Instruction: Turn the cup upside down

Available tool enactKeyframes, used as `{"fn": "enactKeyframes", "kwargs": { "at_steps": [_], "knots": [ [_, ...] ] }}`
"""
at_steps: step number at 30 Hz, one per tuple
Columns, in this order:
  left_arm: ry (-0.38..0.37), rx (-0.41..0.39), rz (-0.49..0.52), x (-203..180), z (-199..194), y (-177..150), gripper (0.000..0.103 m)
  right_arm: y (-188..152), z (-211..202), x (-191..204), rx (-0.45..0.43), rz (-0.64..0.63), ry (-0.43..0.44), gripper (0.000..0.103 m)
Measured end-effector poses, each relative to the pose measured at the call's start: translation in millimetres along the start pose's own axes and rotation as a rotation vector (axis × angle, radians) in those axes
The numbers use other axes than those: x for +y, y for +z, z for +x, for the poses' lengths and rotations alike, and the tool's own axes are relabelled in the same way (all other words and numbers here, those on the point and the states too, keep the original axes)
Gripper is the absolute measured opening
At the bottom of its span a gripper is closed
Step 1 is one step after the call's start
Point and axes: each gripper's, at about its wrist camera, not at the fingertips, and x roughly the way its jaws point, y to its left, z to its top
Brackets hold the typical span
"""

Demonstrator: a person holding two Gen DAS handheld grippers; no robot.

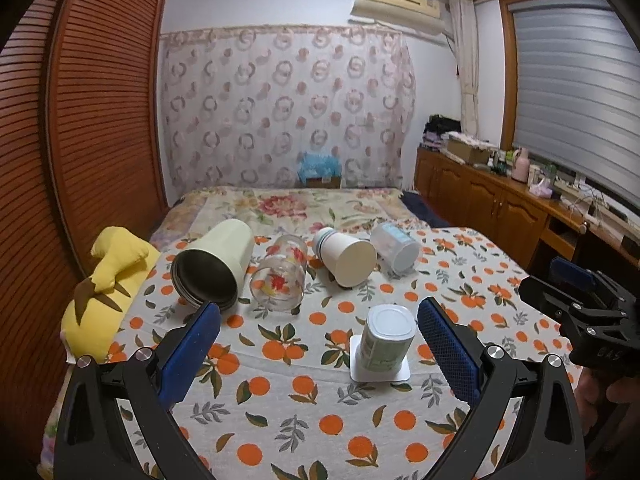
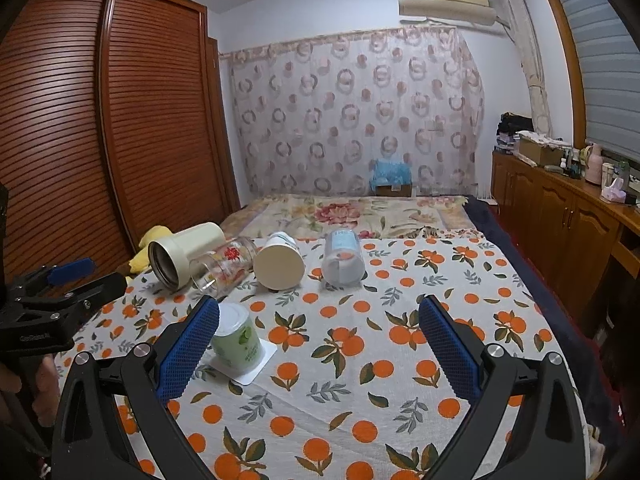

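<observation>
Cup (image 1: 387, 338) with green print is seen standing upside down on a white coaster (image 1: 380, 372), its base facing up, on the orange-patterned cloth (image 1: 304, 412) that covers the bed (image 1: 304, 204). In the right wrist view the cup (image 2: 236, 338) is partly hidden behind the near blue pad.

The left gripper (image 1: 318, 338) is held wide open and empty above the cloth; the cup is seen between its pads, close to the right one, and no contact can be made out. The right gripper (image 2: 319, 338) is likewise spread wide and empty, with the cup just beside its left pad. Each gripper is also caught at the edge of the other's view.

Four more vessels are laid on their sides in a row behind the cup: a cream tumbler (image 1: 214, 266) with its dark mouth turned toward the camera, a glass (image 1: 280, 280) printed with red flowers touching it, a paper cup (image 1: 346, 256), and a clear plastic cup (image 1: 394, 246). A yellow plush toy (image 1: 106, 292) is seen at the left edge of the bed, next to the louvred wardrobe (image 1: 80, 120).
</observation>
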Motion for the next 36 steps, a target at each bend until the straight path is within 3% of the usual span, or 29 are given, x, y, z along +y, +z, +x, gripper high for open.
{"fn": "enactKeyframes", "kwargs": {
  "at_steps": [36],
  "knots": [
    [0.004,-0.007,-0.004,-1.0,-1.6,-3.2,0.095,0.0,-1.7,-2.6,-0.009,0.000,-0.004,0.100]
  ]
}}
